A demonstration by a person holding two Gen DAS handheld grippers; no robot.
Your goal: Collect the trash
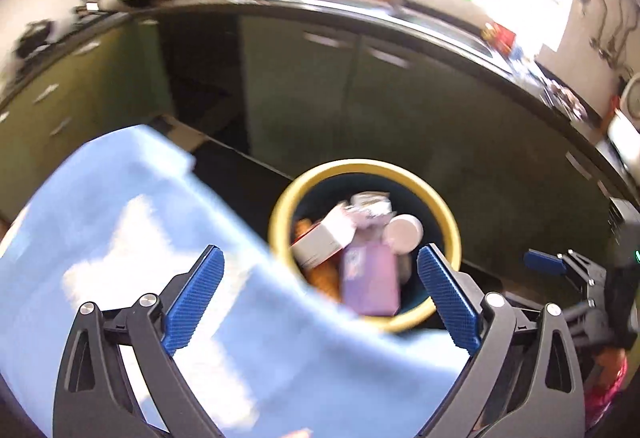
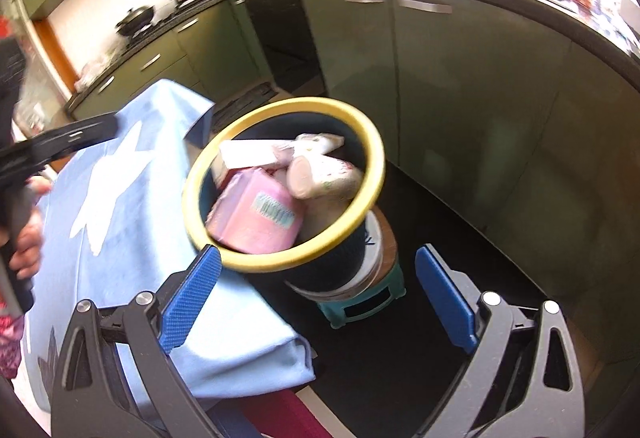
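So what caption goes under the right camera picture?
Open right gripper above a yellow-rimmed bin full of trash.

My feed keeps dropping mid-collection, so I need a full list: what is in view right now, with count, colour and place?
Trash bin: one, dark body with yellow rim, beside the table, on a stool.
Pink packet: one, pink, on top of the trash in the bin.
White box: one, white, in the bin at its far side.
Paper cup: one, pale and printed, lying on its side in the bin.
Stool: one, teal, under the bin.
Tablecloth: one, light blue with white patches, covering the table.
Kitchen cabinets: a row, green, behind the bin.
Wok: one, black, on the stove.
Left gripper: one, blue pads, open, nothing between them.
Right gripper: one, blue pads, open, empty.
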